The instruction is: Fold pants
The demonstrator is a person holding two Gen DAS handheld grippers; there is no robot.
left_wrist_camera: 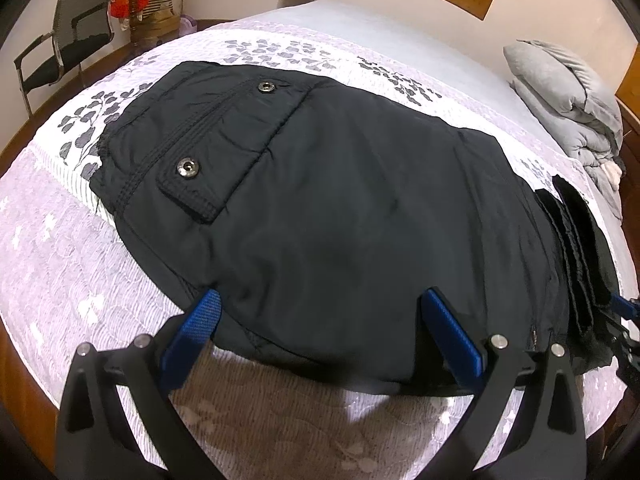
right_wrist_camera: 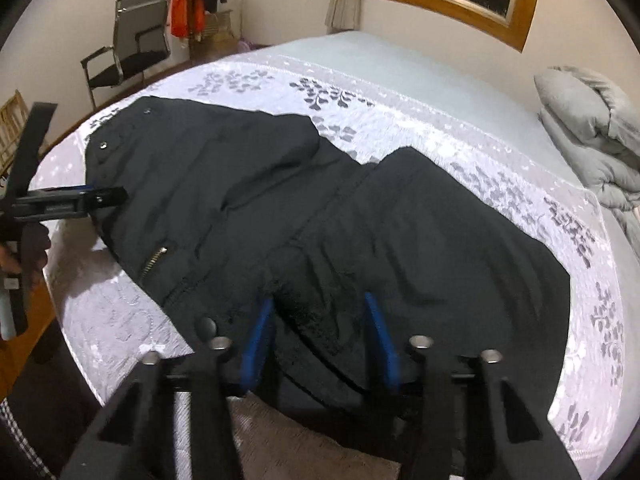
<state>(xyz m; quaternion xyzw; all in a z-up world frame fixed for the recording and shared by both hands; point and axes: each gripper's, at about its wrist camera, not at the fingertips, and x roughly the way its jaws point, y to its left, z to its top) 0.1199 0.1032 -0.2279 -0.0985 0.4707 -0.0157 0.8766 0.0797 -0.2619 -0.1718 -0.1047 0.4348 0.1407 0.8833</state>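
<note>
Left gripper (left_wrist_camera: pixel 320 308) spread wide at the near edge of the bed (left_wrist_camera: pixel 60 240), blue pads (left_wrist_camera: pixel 452 328) lying on the folded end of the black pants (left_wrist_camera: pixel 340 200), nothing pinched between them. Right gripper (right_wrist_camera: pixel 320 312) about half open, bunched waist fabric sitting between its pads (right_wrist_camera: pixel 380 340); can't tell if they actually press it. Pants spread flat across the bedspread along the near edge, snap pocket (left_wrist_camera: pixel 224 136) toward the bed's left side. Grey duvet (right_wrist_camera: pixel 592 140) heaped at the far right corner.
</note>
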